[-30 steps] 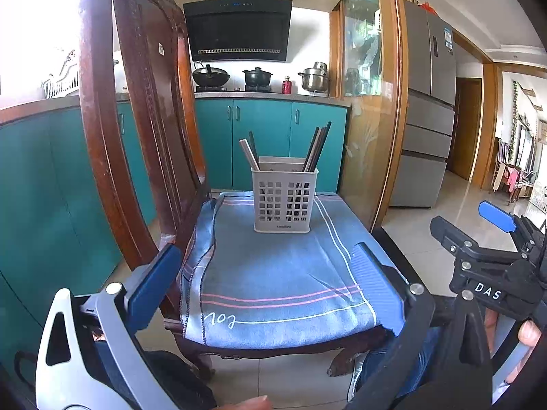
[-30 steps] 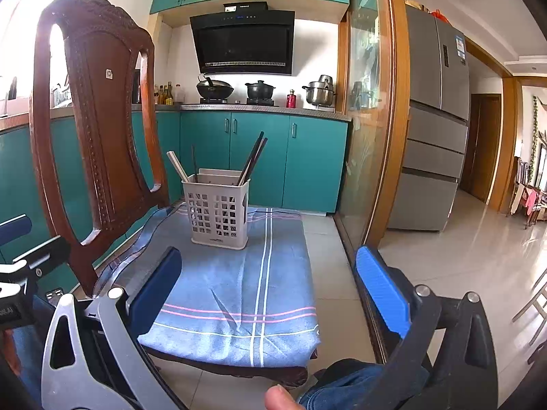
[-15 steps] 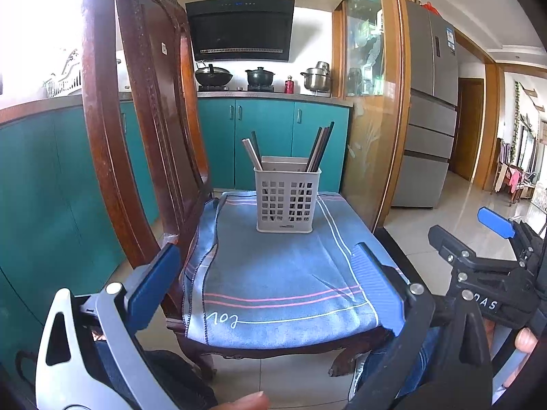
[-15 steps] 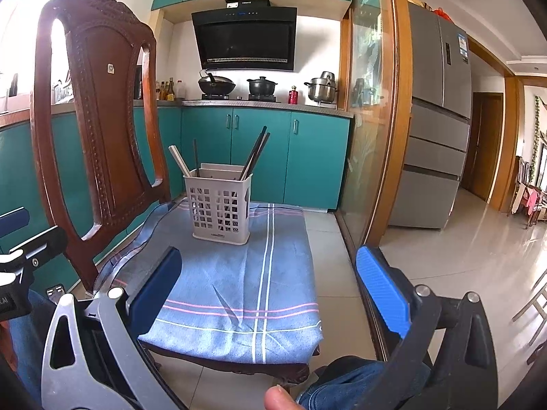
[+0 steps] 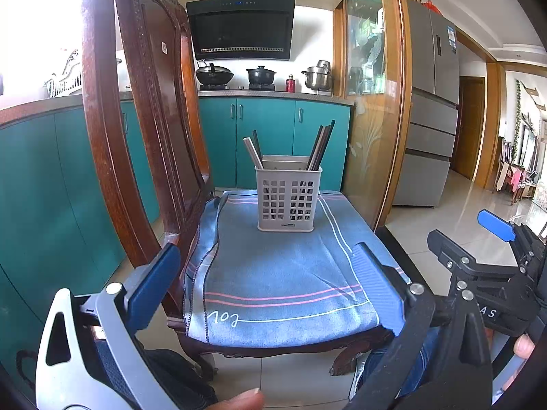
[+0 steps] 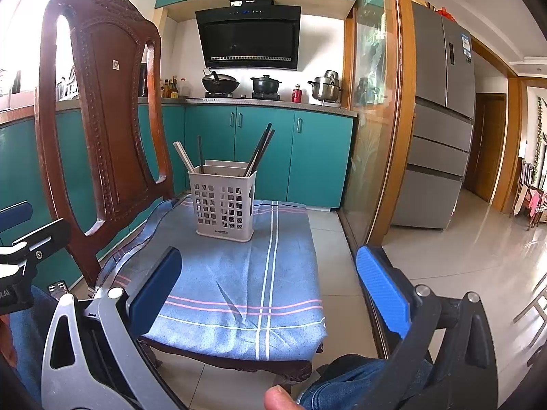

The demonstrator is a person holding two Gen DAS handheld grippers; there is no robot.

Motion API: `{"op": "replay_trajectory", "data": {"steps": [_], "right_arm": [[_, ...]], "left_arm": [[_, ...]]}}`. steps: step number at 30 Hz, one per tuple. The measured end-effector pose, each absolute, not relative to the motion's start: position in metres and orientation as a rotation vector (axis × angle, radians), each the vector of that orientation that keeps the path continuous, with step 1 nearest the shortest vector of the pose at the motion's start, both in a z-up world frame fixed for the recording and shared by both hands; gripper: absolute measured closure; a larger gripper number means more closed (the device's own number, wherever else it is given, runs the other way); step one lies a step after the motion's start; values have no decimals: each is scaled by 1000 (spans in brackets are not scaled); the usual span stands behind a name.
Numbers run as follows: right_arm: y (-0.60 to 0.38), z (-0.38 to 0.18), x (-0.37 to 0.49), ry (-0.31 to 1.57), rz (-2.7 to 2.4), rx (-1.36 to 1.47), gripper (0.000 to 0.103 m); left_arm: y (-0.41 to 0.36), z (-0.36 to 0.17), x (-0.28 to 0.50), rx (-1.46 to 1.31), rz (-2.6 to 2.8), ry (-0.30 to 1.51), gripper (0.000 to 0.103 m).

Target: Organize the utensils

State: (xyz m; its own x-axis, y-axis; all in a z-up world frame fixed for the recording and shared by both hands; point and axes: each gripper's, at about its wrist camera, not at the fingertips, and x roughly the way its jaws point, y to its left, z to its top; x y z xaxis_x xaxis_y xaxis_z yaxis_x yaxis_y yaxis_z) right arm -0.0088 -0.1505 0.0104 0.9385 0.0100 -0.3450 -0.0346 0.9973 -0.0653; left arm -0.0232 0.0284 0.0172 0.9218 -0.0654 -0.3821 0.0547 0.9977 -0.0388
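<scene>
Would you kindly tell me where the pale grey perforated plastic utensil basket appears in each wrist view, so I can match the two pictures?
Left wrist view: the pale grey perforated plastic utensil basket stands just right of centre, at the far end of the blue striped cloth.
Right wrist view: the basket stands left of centre, beside the carved wooden chair back.
Shared landmark: the black range hood above the basket.

Perforated plastic basket (image 5: 289, 201) — matt woven cloth (image 5: 280, 283).
</scene>
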Motion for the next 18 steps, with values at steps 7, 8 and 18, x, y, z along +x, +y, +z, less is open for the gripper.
{"op": "replay_trajectory", "data": {"steps": [7, 8, 18], "right_arm": [[-151, 11, -11, 347, 26, -65, 3], [-152, 11, -12, 347, 26, -64, 3], [-152, 13, -14, 335, 31, -54, 3]], "left_arm": [[23, 17, -26, -21, -59, 396, 3], [23, 17, -26, -20, -59, 397, 3], [19, 16, -24, -12, -56, 409, 3]]}}
